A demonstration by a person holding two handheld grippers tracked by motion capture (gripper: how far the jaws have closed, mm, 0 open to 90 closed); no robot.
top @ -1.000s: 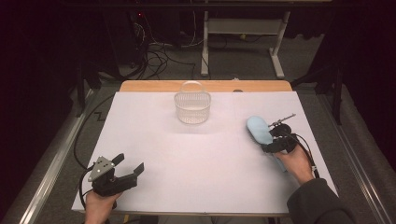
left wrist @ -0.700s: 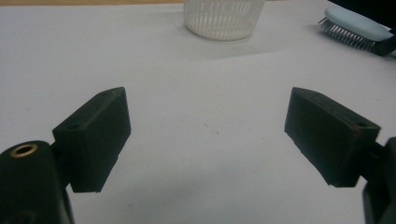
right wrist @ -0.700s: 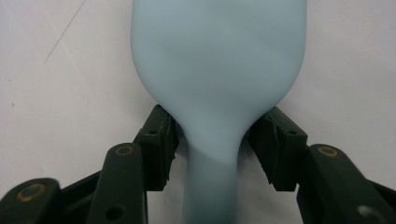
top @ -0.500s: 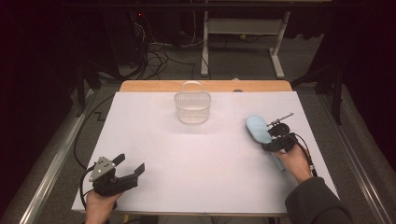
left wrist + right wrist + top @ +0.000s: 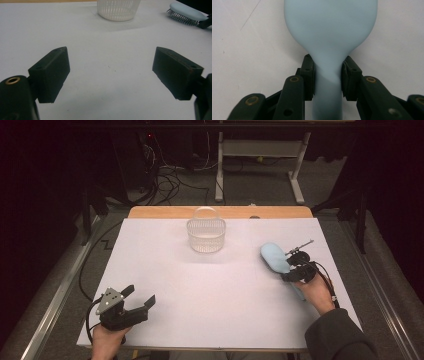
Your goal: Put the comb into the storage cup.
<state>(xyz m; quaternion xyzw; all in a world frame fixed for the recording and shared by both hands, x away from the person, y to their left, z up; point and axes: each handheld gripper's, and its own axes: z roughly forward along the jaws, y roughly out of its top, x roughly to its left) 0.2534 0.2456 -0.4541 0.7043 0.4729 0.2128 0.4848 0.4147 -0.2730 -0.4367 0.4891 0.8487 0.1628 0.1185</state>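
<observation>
Right gripper (image 5: 328, 75), its jaws just closing, now pinches the light-blue hairbrush (image 5: 275, 257) by its neck at the worktop's (image 5: 220, 290) right side. Left gripper (image 5: 137, 304) waits wide open, lower left. Grasping looks finished; next, probably lift toward the basket (image 5: 206, 235).

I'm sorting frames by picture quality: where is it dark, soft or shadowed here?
High view: the white table is evenly lit and the room behind is nearly black. Left gripper view: the near pads are soft, and the basket casts a faint shadow. Right gripper view: the pale blue brush is blurred and close, its neck between the right hand-held gripper.
</observation>
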